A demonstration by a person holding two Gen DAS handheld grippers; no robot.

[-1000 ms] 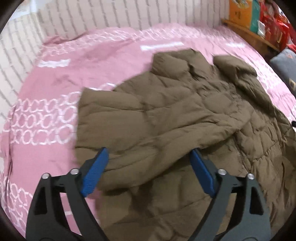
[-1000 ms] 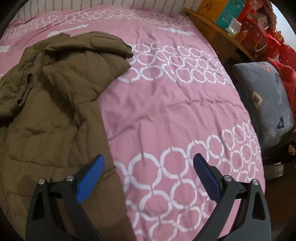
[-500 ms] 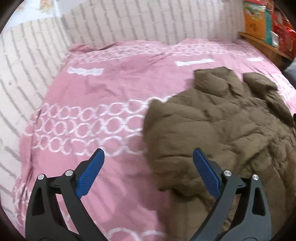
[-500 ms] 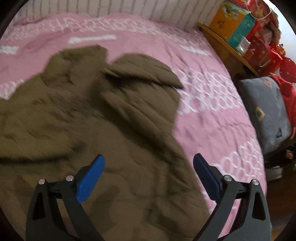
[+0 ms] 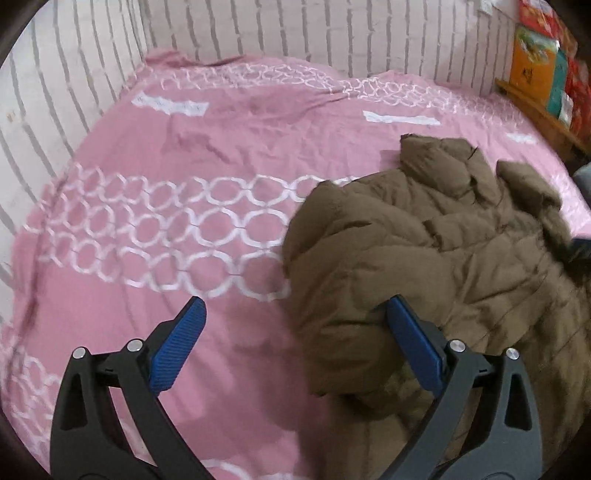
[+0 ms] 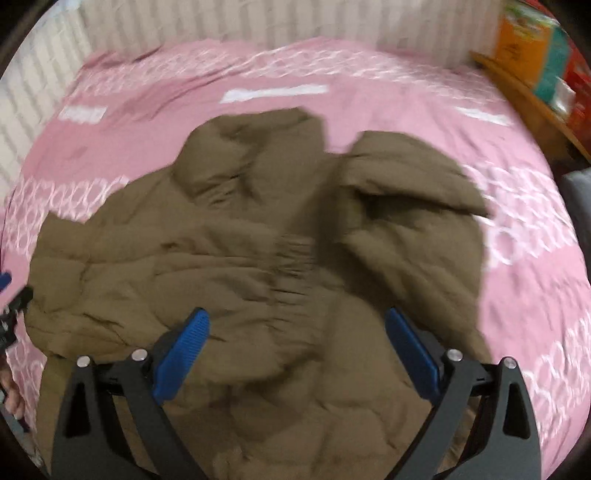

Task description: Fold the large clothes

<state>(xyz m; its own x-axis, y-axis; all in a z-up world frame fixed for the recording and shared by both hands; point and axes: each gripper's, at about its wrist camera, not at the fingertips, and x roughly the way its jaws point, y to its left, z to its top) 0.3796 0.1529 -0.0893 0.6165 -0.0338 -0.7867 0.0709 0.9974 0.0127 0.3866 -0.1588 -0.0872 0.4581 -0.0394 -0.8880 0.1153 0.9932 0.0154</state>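
Both fingers of the left gripper (image 5: pixel 293 345) stand wide apart, the padded brown jacket (image 5: pixel 436 266) bunched beside its right finger on the pink bedspread (image 5: pixel 166 206). Seen from the right wrist, the right gripper (image 6: pixel 295 347) gapes wide over the rumpled, blurred jacket (image 6: pixel 258 251).

Jacket (image 5: pixel 443 258) olive-brown, quilted, no print. Bedspread (image 5: pixel 155 147) pink, bands of white linked rings plus a few white rectangular patches. Wall (image 5: pixel 258 29) white with grey brick-style lines. Left hand-held gripper (image 5: pixel 291 343) and right hand-held gripper (image 6: pixel 295 347): black frames, ribbed blue pads (image 5: pixel 177 350). Boxes (image 5: pixel 532 70) on shelf orange, teal, red.
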